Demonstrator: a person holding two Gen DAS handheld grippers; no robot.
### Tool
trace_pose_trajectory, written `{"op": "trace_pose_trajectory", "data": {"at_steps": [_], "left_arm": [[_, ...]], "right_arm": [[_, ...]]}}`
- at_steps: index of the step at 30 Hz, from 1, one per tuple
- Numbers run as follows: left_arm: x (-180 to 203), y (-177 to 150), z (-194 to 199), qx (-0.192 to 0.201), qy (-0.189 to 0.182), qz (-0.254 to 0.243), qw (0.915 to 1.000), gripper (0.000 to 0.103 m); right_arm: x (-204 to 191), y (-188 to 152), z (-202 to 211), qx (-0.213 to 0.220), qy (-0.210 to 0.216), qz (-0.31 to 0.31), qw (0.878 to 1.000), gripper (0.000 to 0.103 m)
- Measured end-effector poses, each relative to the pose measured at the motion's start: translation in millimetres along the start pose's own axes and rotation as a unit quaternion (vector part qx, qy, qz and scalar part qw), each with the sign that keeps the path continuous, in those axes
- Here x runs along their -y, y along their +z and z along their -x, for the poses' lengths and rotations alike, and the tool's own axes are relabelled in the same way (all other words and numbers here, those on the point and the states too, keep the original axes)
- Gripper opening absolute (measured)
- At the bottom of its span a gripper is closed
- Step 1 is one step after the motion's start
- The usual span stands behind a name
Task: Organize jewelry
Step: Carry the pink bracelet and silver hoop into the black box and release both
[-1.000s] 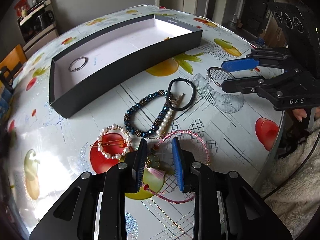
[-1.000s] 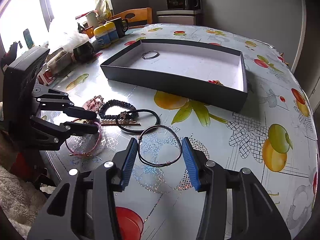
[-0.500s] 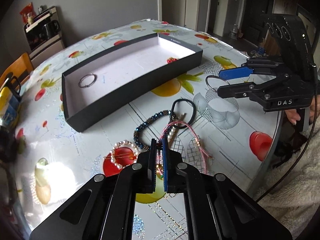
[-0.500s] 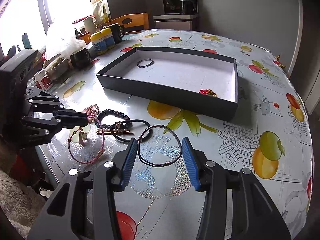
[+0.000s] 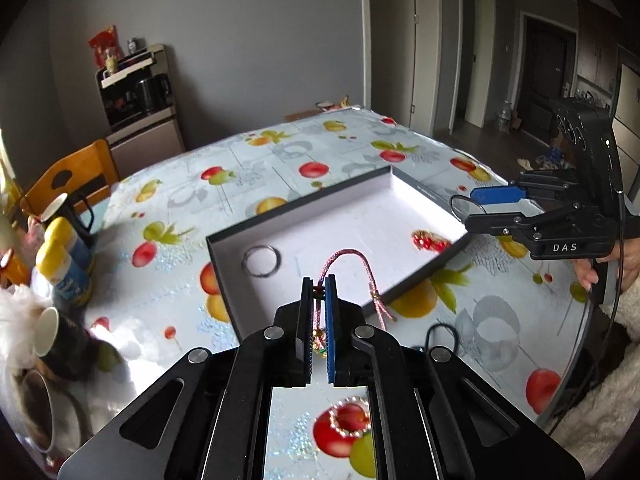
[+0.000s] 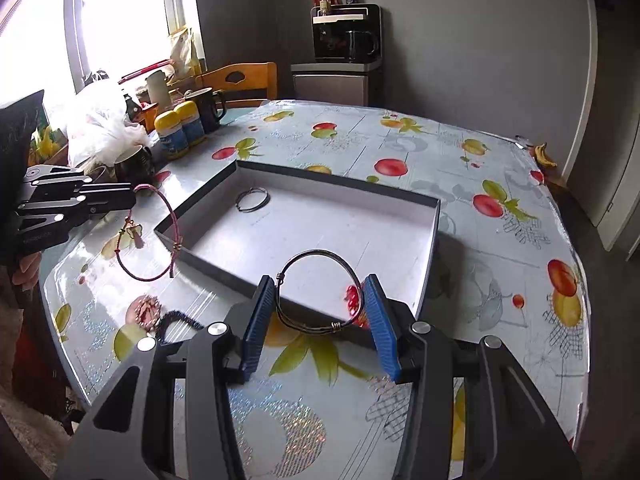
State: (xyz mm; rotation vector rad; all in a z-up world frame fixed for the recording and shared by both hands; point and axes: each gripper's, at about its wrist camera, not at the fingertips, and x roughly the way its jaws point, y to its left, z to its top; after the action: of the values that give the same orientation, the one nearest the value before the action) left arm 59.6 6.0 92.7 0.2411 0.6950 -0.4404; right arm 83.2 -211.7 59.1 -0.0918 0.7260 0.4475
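Both loads are airborne: the left gripper (image 5: 319,312) is pinched tight on a pink braided cord bracelet (image 6: 154,236), the right gripper (image 6: 320,312) clamps a dark wire bangle (image 6: 318,292), each just short of the shallow black box (image 6: 434,236) ahead. Inside it lie a thin metal ring (image 5: 262,258) and a red beaded piece (image 5: 430,240); a pearl bracelet (image 5: 352,416) waits on the worktop below.

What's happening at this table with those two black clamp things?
A person is sorting jewelry into a shallow black box on the table. The left gripper is shut on a pink cord bracelet, lifted off the table beside the box. The right gripper holds a dark wire bangle over the box's near wall. A thin ring and a small red piece already lie inside.
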Motion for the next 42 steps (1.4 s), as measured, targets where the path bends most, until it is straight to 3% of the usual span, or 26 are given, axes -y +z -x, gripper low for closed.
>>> {"op": "trace_pose_trajectory", "data": {"at_steps": [4,12,22,30,33,36,40,42], "left_arm": [[-18,18,-18,0.009,0.027,0.033,0.999,0.005],[-38,6,-81,-0.047,0.041,0.1,0.9931,0.005],[-43,-15,-115,-0.103,0.069,0.106,0.9866,0.005],[-43,-24,-124,-0.125,0.07,0.108,0.9838,0.006],[-42,-24,-121,-0.119,0.064,0.112,0.9845,0.014],[-39,-21,-116,-0.107,0.075,0.105,0.9859,0.035],[-40,-19,-109,-0.095,0.068,0.112,0.9869,0.043],[-40,-19,-103,-0.088,0.073,0.114,0.9869,0.058]], "right_arm": [[16,21,-24,-0.004,-0.015,-0.017,1.0,0.046],[43,40,-86,-0.032,-0.039,-0.07,0.996,0.046],[49,45,-143,-0.099,-0.071,-0.079,0.989,0.046],[48,50,-152,-0.124,-0.091,-0.078,0.985,0.046],[49,49,-154,-0.127,-0.088,-0.081,0.985,0.047],[48,49,-152,-0.123,-0.077,-0.084,0.986,0.049],[48,51,-139,-0.102,-0.063,-0.089,0.989,0.059],[49,52,-125,-0.083,-0.061,-0.095,0.99,0.071]]}}
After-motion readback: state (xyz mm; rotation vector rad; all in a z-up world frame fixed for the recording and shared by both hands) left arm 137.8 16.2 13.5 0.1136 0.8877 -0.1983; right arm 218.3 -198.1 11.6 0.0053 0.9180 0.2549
